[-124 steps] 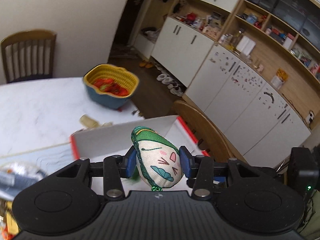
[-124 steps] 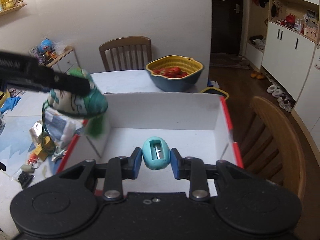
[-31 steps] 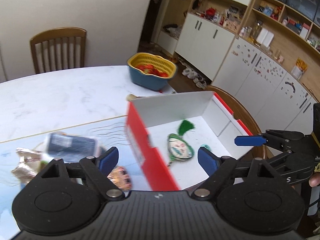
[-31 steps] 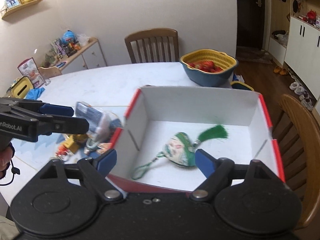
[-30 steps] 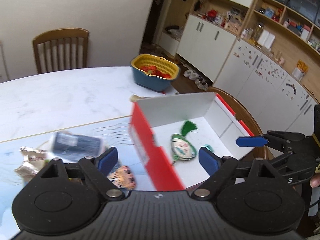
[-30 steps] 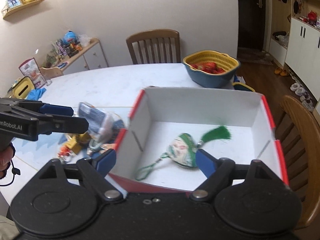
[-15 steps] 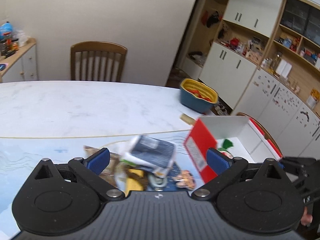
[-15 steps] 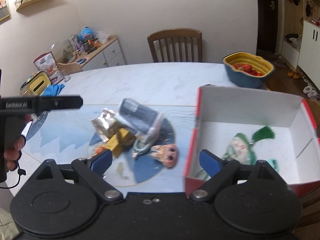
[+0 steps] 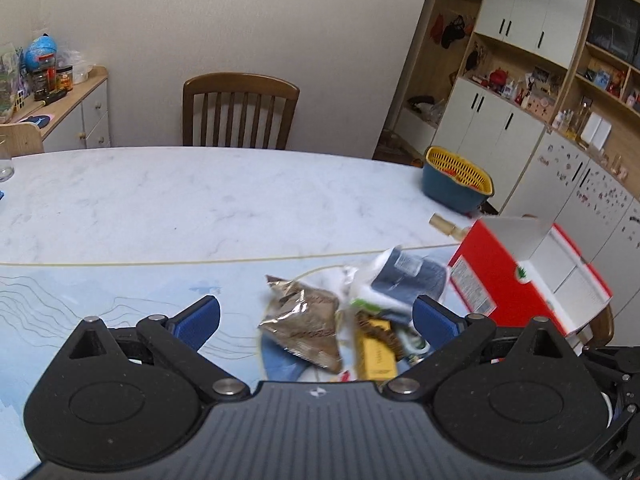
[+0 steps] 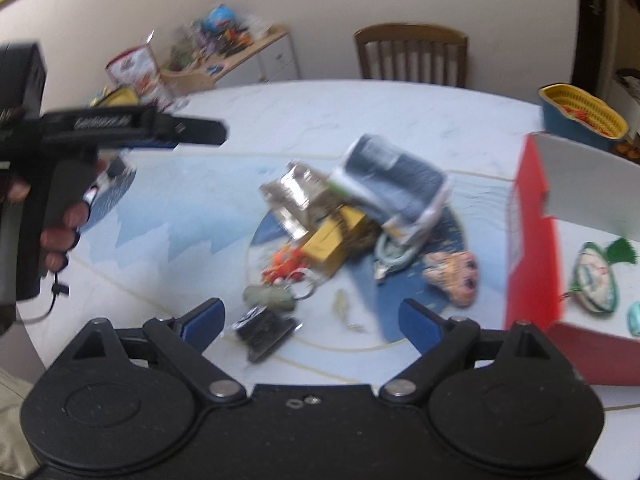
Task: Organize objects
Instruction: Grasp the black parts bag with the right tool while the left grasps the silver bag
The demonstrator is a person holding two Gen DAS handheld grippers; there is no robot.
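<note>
1. White marble-patterned table [image 9: 200, 200] fills the room's middle, with a pale blue printed mat [image 10: 192, 232] over its near part, a brown wooden slat-back chair [image 9: 240, 112] behind it, and white cupboards with open wooden shelves [image 9: 520, 92] along the wall on the right of the left wrist view
2. Left gripper [image 9: 316, 316] hangs over the mat with its blue-padded jaws spread wide and nothing between them; they have just been opening
3. Right gripper [image 10: 312, 316] also has its jaws spread wide, with nothing pinched, above the near edge of a heap of small things
4. Heap on the mat: a crinkled brown foil pouch [image 9: 308, 320], a dark blue packet in clear wrap [image 10: 392, 176] lying on top, a yellow cardboard box [image 10: 332, 236], an orange toy [image 10: 284, 262], a black bundle in a clear bag [image 10: 264, 326] and a pink doll face [image 10: 456, 270]; this view is blurred
5. Red cardboard box with white inside [image 10: 532, 232] stands open at the table's right end, just beside the heap
6. Green-and-white stuffed charm with a green tassel [image 10: 596, 280] lies on that box's floor
7. Blue bowl with a yellow strainer insert [image 9: 456, 180] sits at the far right corner of the table, well apart from the heap
</note>
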